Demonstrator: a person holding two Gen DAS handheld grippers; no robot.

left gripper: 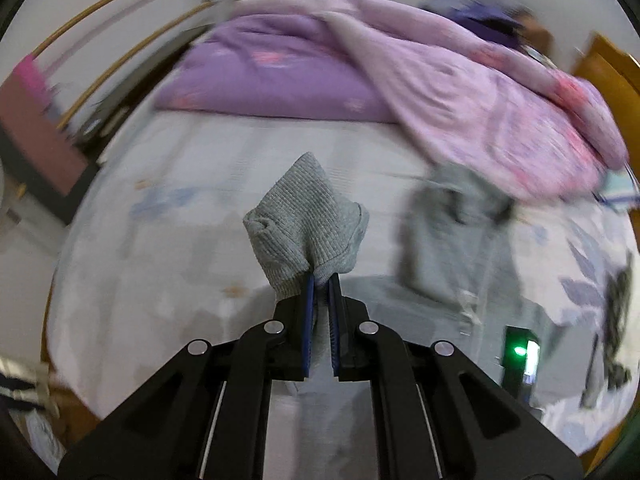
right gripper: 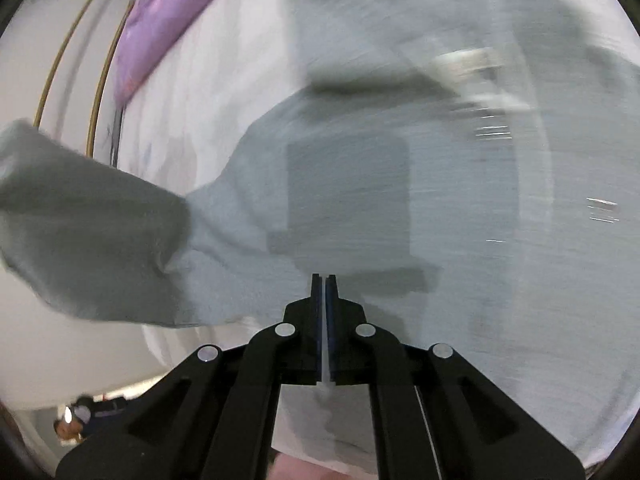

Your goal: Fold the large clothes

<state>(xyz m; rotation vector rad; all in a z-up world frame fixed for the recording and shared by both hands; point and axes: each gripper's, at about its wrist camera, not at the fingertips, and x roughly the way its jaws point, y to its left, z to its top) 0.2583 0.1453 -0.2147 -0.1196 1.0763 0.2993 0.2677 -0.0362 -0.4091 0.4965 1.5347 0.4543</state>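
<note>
A large grey knit garment (left gripper: 452,240) lies on a bed with a pale floral sheet (left gripper: 180,240), blurred at the right of the left wrist view. My left gripper (left gripper: 322,278) is shut on the garment's ribbed sleeve cuff (left gripper: 304,216), which bunches up past the fingertips, lifted off the sheet. In the right wrist view the garment (right gripper: 460,208) fills most of the frame, and its raised sleeve (right gripper: 88,232) stretches off to the left. My right gripper (right gripper: 324,278) hovers over the garment with its pads together and no cloth showing at the tips; its shadow falls on the fabric.
A purple quilt (left gripper: 280,72) and a pink floral blanket (left gripper: 500,112) are heaped along the far side of the bed. Curved wooden rails (left gripper: 100,60) run on the left. A black device with a green light (left gripper: 520,352) sits at lower right. Bare sheet (right gripper: 224,80) lies left of the garment.
</note>
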